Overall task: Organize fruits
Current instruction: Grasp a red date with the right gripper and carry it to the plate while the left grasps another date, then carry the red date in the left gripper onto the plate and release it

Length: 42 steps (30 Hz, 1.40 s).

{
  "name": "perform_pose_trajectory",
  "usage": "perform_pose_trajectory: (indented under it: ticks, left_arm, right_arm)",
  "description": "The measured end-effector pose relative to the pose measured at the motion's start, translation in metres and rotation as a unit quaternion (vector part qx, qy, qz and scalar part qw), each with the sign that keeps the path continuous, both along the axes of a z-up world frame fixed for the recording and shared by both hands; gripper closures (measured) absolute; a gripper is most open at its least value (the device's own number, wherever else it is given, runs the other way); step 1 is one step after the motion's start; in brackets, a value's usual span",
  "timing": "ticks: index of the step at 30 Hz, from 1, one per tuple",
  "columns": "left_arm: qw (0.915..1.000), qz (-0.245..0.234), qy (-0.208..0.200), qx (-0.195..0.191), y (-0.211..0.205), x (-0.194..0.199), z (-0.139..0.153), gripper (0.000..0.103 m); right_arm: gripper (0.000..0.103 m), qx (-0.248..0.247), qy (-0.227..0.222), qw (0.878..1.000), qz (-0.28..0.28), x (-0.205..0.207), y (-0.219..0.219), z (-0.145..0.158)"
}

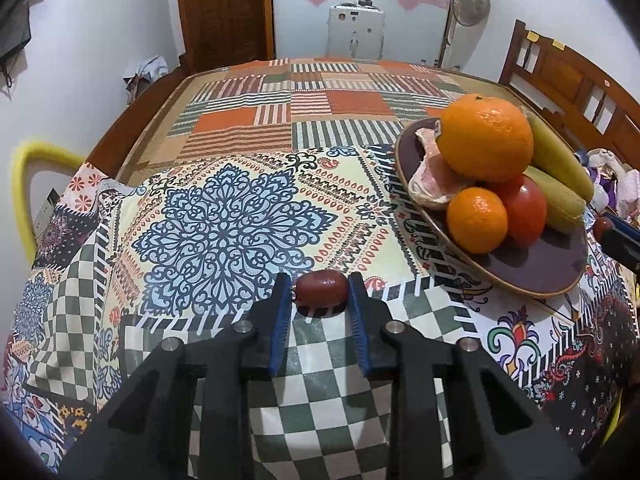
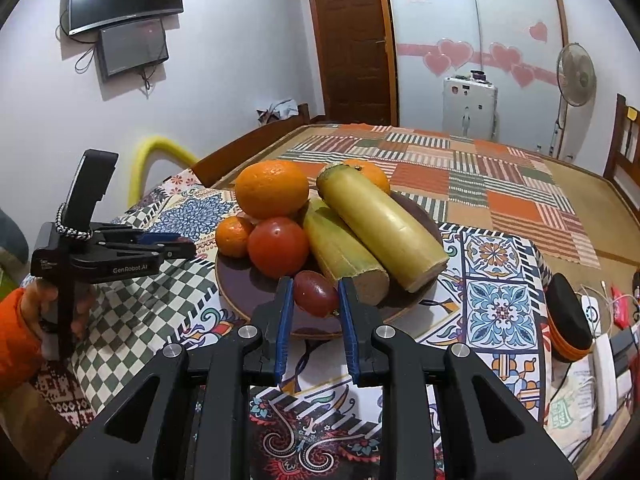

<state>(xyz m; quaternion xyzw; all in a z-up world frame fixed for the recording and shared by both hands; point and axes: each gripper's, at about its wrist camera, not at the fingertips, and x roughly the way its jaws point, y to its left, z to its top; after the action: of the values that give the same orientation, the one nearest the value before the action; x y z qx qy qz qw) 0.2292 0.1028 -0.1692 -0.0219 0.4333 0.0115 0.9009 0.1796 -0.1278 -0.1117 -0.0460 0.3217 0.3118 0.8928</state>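
**Low in both frames: a small red fruit in each gripper, plate half loaded**

At the lower centre of the left wrist view, your left gripper [image 1: 320,292] is clenched on a small dark red fruit [image 1: 320,290], pinched between the blue pads just above the checked part of the tablecloth [image 1: 224,216]. It sits well left of the plate [image 1: 532,276], which fills the right side of that frame.

At the lower centre of the right wrist view, your right gripper [image 2: 314,294] grasps a second red fruit [image 2: 316,293] over the near rim of the plate. Whether that fruit already touches the plate is hard to tell from this angle.

Piled on the plate are a large orange [image 2: 272,189], a small orange [image 2: 234,236], a tomato [image 2: 278,246] and two yellow-green stalks [image 2: 380,226].

You look to be mid-delivery. Next, lower the right-hand fruit into the bare patch at the plate's front, clear of the tomato, and open gently so it doesn't roll off. Then carry the left one rightward to the same plate.
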Motion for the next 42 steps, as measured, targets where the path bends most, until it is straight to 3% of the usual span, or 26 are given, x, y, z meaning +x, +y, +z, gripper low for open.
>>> perform_pose_trajectory:
  ticks: [6,13,20,29,42]
  left_arm:
    - [0.9999,-0.007,-0.011,0.008,-0.008,-0.014,0.007,0.075]
    - [0.9967,-0.056,-0.059,0.01,-0.044,-0.044,0.042,0.075]
    - [0.9923,-0.092,-0.083,-0.012,-0.075,-0.052,0.061,0.075]
    - [0.9901,-0.111,-0.081,-0.028,-0.1,-0.037,0.055,0.075]
    - [0.991,-0.108,-0.078,-0.012,-0.104,-0.021,0.039,0.075]
  right_arm:
    - [0.082,0.001,0.002,1.0,-0.005,0.001,-0.005,0.001]
    - [0.082,0.001,-0.004,1.0,-0.006,-0.003,-0.007,0.009]
    - [0.082,-0.001,-0.017,1.0,-0.001,-0.004,-0.002,0.018]
    - [0.082,-0.012,-0.015,1.0,0.014,0.008,0.014,0.011]
    - [0.082,-0.022,-0.009,1.0,0.02,0.016,0.022,0.002]
